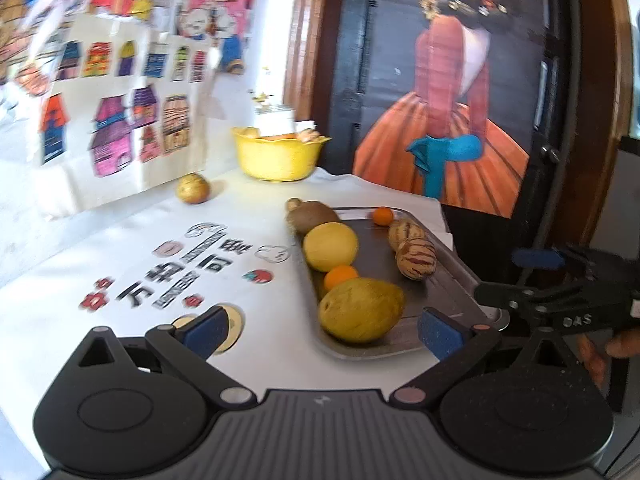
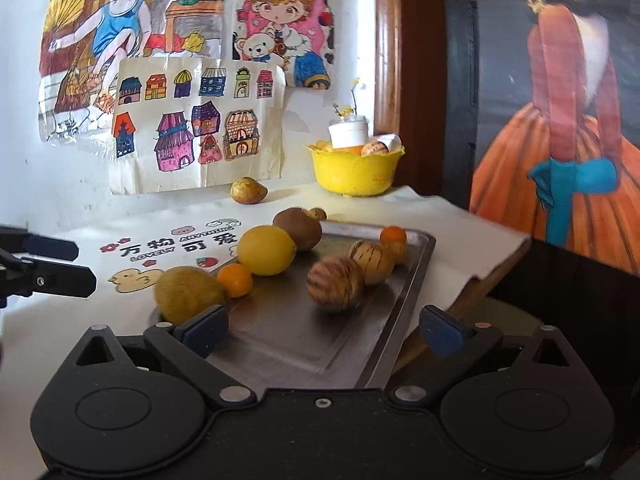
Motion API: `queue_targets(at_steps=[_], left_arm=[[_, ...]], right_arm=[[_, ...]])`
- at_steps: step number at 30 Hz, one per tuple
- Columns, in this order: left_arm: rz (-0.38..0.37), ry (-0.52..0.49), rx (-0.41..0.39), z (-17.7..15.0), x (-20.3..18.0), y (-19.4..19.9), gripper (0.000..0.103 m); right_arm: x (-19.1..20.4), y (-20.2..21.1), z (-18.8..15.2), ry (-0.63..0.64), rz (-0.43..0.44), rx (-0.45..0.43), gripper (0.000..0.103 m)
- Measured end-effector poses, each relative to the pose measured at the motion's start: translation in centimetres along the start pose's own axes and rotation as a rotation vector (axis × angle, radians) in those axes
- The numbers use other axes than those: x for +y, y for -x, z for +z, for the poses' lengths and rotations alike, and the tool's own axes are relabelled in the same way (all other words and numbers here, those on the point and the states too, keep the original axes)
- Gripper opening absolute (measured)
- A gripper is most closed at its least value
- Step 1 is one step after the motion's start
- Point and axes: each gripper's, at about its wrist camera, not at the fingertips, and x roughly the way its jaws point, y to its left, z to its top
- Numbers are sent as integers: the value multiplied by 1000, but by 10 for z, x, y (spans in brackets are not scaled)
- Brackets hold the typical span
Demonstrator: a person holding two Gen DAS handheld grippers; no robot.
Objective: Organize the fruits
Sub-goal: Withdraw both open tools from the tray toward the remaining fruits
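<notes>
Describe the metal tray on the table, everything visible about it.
The tray is a shallow rectangular pan of dull grey metal with a raised, rounded rim. It lies flat on the white tablecloth, near the table's right edge. Fruit lines its left side: a mango, small orange, lemon and kiwi. Two striped melons sit mid-tray. Neither tool touches it.

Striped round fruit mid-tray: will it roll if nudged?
Likely yes: the striped fruit is near-round and sits free on the smooth metal tray. The tray's raised rim would probably stop it. Looks firm, so probably fine to pinch.
</notes>
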Motion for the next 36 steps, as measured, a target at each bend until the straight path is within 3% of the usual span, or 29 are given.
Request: queue_targets(at_steps=[10,20,27,36], left_arm=[[143,109,50,-24,23,37,103],[244,196,9,-48,33,82,103],[273,230,-14,-59,34,99,103],[329,277,-36,-64,45,100,103]], right_arm=[[31,28,-14,-157,-63,159,102],[92,51,-20,-163,-35,127,102],[133,63,-16,-40,-9,86,102],[141,52,-12,-11,4,73,102]])
